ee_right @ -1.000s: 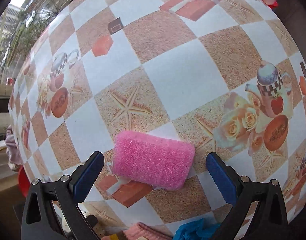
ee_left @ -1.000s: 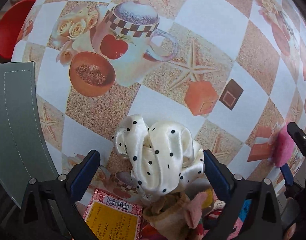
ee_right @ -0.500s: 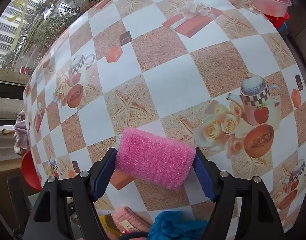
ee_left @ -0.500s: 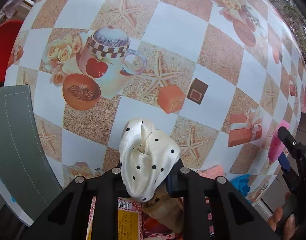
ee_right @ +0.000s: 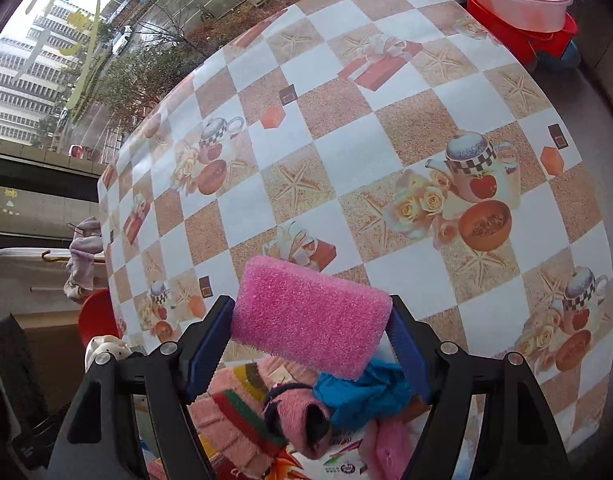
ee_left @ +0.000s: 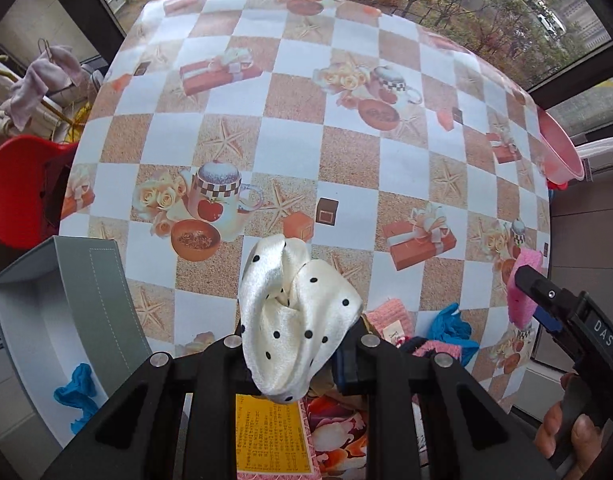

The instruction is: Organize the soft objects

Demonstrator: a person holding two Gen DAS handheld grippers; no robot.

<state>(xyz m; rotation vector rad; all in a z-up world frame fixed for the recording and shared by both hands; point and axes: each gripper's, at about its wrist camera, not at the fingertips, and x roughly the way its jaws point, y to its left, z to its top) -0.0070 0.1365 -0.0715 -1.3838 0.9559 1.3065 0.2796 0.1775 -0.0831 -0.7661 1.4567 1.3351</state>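
My left gripper [ee_left: 296, 350] is shut on a cream satin scrunchie with black dots [ee_left: 294, 312], held up above the checked tablecloth [ee_left: 346, 152]. My right gripper [ee_right: 308, 344] is shut on a pink sponge [ee_right: 310, 316], its blue pads [ee_right: 208, 340] pressing both ends; the same sponge [ee_left: 524, 288] and gripper show at the right edge of the left wrist view. Below lie pink knitted cloths [ee_right: 242, 412] and blue fabric [ee_right: 358, 392]. A grey box [ee_left: 66, 312] at the left holds a blue piece [ee_left: 78, 392].
A red chair [ee_left: 22, 188] stands beyond the table's left edge. Pink and red basins [ee_right: 518, 0] sit past the far right corner. A yellow and pink printed packet [ee_left: 270, 436] lies under the left gripper. A hand [ee_left: 562, 436] grips the right tool.
Both grippers closed from open, the left on the scrunchie and the right on the sponge, then lifted them off the table; much more of the table now shows.
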